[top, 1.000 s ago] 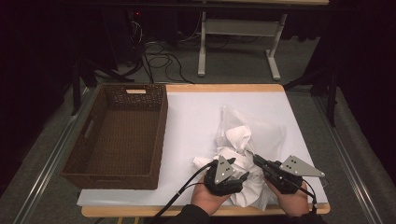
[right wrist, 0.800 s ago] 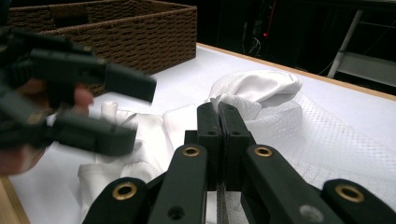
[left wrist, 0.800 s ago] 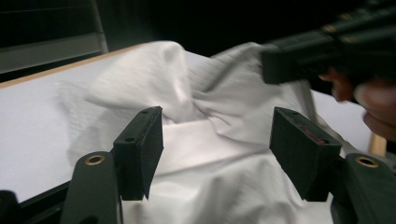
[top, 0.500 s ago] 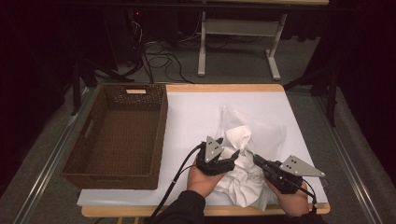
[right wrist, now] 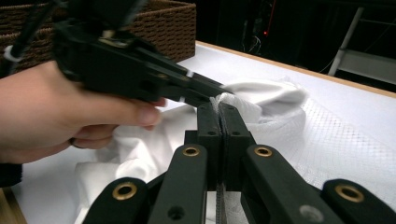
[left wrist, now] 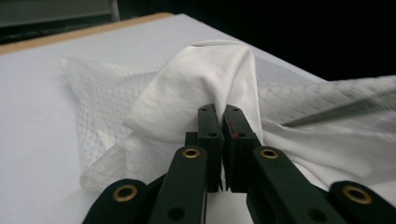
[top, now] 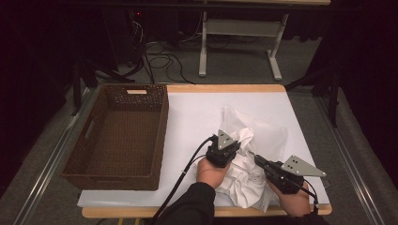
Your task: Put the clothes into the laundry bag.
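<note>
A: White garment sits at table's five o'clock, half in the mesh bag. Left gripper just closed, pinching garment.
B: Right gripper?
A: Clamped on mesh edge. Stuffing can proceed.

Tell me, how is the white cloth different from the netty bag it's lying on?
The white cloth is solid and smooth; the mesh bag is see-through netting. The cloth is bunched up in a peak; the mesh bag lies mostly flat. The left gripper is shut on the cloth; the right gripper pinches the mesh bag. Both are white and lie on the table.
</note>
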Motion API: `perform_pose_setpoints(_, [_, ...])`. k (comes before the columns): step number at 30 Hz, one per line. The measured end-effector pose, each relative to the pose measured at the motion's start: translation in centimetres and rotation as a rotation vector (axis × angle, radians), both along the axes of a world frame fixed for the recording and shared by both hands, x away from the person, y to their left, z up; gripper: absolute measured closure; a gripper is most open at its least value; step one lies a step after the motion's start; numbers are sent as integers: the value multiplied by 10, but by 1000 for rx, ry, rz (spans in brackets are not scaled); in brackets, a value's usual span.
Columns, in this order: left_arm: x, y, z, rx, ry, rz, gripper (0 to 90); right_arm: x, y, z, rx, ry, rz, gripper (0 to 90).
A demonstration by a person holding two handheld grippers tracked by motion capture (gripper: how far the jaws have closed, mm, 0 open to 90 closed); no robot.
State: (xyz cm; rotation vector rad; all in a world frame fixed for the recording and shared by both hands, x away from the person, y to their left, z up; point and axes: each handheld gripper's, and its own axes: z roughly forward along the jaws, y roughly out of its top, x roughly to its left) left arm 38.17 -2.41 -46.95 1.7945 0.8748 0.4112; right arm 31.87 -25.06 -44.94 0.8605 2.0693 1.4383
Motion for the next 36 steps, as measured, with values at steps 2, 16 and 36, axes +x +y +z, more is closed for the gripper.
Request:
perform_pose_setpoints(2, [-15, 5, 2, -6, -58, 9, 869, 0, 0, 1, -1, -4, -5, 900])
perform_pose_setpoints(16, [-82, -14, -14, 15, -167, -159, 871, 6, 2, 3, 4, 16, -35, 900])
perform_pose_setpoints(36, [-52, -33, -23, 98, -93, -80, 661, -8, 3, 10, 8, -37, 15, 900])
